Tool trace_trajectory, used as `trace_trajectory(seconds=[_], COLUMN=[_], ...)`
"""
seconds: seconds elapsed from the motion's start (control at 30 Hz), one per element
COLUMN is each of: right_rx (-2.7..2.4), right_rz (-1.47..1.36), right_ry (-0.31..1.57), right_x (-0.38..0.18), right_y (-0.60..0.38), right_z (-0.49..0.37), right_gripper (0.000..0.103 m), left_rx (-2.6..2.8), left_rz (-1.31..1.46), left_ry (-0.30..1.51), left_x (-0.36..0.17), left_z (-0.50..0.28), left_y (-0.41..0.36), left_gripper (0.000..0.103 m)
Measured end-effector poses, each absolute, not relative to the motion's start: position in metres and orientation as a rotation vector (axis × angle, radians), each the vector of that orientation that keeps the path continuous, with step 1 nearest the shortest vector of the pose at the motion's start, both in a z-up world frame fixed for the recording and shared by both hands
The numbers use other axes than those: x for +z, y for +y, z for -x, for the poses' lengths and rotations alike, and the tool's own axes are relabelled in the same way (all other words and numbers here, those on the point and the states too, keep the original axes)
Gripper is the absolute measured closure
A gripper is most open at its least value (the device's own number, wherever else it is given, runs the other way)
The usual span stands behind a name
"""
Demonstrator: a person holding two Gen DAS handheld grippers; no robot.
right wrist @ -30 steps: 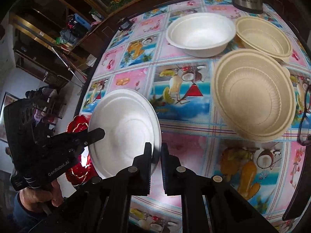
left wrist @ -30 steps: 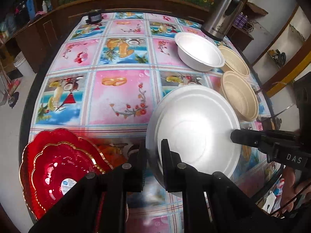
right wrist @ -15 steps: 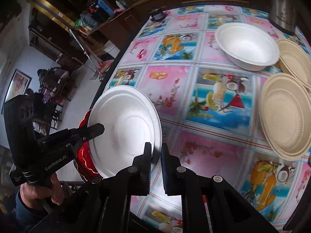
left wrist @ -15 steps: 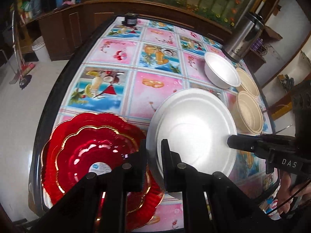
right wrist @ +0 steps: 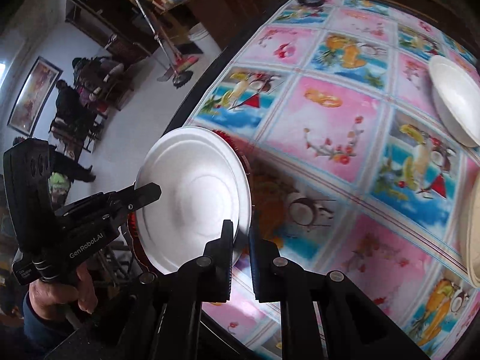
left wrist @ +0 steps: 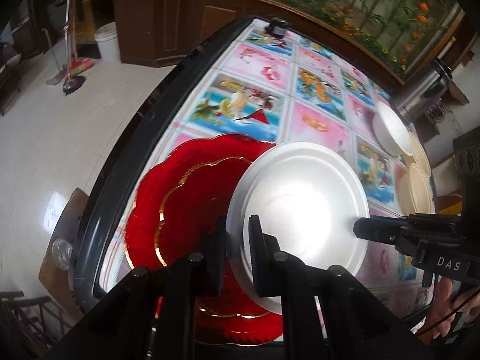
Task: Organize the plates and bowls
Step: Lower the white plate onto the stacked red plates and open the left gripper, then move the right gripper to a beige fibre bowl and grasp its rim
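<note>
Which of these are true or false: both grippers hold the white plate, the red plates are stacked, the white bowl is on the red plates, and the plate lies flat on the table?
1. Both the left gripper and right gripper pinch the white plate. True.
2. The red plates are stacked. True.
3. The white bowl sits on them. False: it stands apart on the tablecloth.
4. The plate lies flat on the table. False: it is held up, tilted, over the red plates.

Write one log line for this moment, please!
round white foam plate | held by left gripper and right gripper | over scalloped red glass plates
</note>
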State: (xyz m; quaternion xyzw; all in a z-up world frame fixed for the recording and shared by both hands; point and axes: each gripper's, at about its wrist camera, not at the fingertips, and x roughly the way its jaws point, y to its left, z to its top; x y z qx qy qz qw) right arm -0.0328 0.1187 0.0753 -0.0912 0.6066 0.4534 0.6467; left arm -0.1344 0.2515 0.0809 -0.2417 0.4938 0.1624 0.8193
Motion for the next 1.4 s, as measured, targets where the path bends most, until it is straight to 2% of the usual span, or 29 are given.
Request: trace_trajectory(seconds=[0.33, 0.6, 0.7, 0.73, 0.77, 0.8, 0.87, 0.93, 1.03, 1.2, 1.4], right_rx=[1.046, 1.067, 1.081, 1.089, 1.093, 1.098, 1.113, 1.121, 1.112, 0.922, 0.529], right_rz=[0.248, 0.286, 0.297, 0.305, 0.313, 0.315, 0.315, 0.298, 0.231, -0.005, -0.157], right_ry=[1.452, 1.431, 1.423, 1.416, 1.406, 1.393, 1.361, 1.334, 1.294, 1.266, 1.275], right_x=[0.047, 0.042, 0.044, 0.046, 0.049, 0.053, 0.063, 0.073, 0.09, 0.104, 0.086], right_y=[0.148, 0.161, 0.16, 0.161, 0.159, 0.157, 0.152, 0.144, 0.121, 0.029, -0.101], right_z=[0.047, 0.053, 0.056, 0.058, 0.058, 0.058, 0.058, 0.056, 0.043, -0.013, -0.086], right_gripper=[0.091, 0.089, 0.088, 0.087, 0.081, 0.075, 0.07, 0.07, 0.07, 0.07, 0.07], left_rx=[0.403, 0.441, 0.457, 0.463, 0.471, 0.478, 0.49, 0.493, 0.474, 0.41, 0.28], left_rz=[0.552, 0.56, 0.558, 0.554, 0.55, 0.547, 0.536, 0.533, 0.513, 0.455, 0.374], left_ry=[1.076, 1.082, 1.077, 1.075, 1.069, 1.06, 1.047, 1.026, 0.982, 0.958, 0.991], left_x=[0.06, 0.053, 0.056, 0.057, 0.06, 0.063, 0.069, 0.077, 0.095, 0.114, 0.115], left_z=[0.154, 0.155, 0.155, 0.155, 0.156, 0.156, 0.154, 0.153, 0.149, 0.136, 0.11], left_y=[0.266, 0.273, 0.274, 0.275, 0.275, 0.276, 0.277, 0.277, 0.272, 0.252, 0.209], left_gripper=[0.091, 0.09, 0.077, 0.068, 0.061, 0.059, 0.059, 0.059, 0.059, 0.058, 0.057])
